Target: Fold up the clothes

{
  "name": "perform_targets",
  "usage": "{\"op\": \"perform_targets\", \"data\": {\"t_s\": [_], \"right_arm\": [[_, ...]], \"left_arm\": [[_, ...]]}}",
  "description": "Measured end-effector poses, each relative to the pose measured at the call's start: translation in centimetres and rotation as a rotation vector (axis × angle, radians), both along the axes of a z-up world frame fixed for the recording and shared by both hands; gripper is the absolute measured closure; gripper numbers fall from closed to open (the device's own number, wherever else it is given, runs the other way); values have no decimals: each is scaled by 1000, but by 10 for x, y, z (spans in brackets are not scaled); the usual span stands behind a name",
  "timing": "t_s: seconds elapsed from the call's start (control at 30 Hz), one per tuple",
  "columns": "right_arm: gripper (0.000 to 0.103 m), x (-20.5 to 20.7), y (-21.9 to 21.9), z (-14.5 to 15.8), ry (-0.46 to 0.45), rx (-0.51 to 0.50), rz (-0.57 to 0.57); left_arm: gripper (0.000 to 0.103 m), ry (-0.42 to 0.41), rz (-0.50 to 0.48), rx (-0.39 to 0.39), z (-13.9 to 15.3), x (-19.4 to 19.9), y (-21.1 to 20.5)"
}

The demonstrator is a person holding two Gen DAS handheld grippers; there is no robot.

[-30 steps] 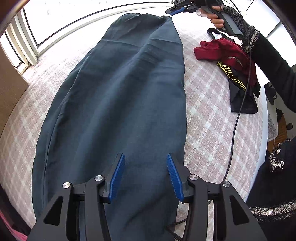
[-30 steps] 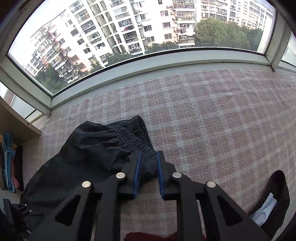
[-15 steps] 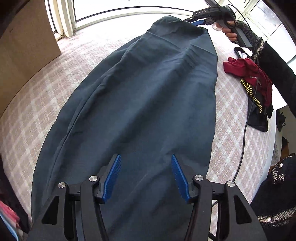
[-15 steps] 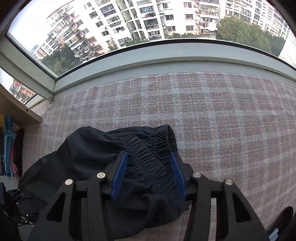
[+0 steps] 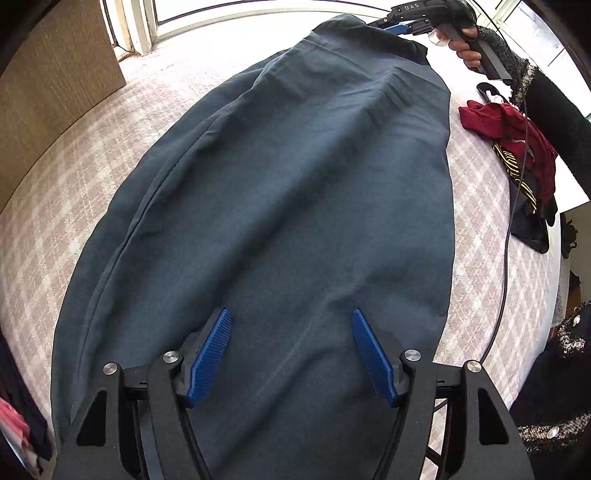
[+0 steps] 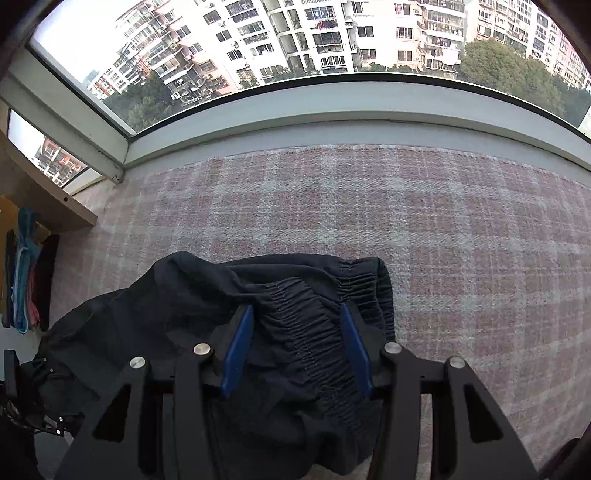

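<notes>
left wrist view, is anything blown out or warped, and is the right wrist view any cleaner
Left wrist view: the window is blown out to white, and fisheye bulges the trousers and bends the plaid cover around them. Right wrist view: better exposed, the buildings outside read clearly, but the sill bows into an arc; the waistband is sharp.
</notes>
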State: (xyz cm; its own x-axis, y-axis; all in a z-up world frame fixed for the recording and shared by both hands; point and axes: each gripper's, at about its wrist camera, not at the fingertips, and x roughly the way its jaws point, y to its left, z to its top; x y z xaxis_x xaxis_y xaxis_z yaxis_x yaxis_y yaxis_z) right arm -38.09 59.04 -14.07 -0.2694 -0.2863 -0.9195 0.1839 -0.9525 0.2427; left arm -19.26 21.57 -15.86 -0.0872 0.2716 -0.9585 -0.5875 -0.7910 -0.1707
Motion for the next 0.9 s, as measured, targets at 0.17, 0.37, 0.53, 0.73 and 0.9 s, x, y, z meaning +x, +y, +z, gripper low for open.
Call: {"op": "perform_targets", "data": {"t_s": [0.17, 0.37, 0.53, 0.73, 0.9], "right_arm": [[80, 25, -13, 11, 66, 54, 14], [80, 26, 33, 39, 167, 16, -237], [73, -9, 27, 4, 41, 76, -193], [60, 5, 33, 29, 106, 79, -160], [60, 13, 43, 21, 60, 131, -148]], "left_arm": [[29, 6, -14, 0, 0, 3, -1], [28, 9, -21, 1, 1, 6, -7], [28, 3, 6, 7, 5, 2, -17], [28, 102, 76, -66, 28, -9, -61], [28, 157, 94, -228, 18, -26, -95]]}}
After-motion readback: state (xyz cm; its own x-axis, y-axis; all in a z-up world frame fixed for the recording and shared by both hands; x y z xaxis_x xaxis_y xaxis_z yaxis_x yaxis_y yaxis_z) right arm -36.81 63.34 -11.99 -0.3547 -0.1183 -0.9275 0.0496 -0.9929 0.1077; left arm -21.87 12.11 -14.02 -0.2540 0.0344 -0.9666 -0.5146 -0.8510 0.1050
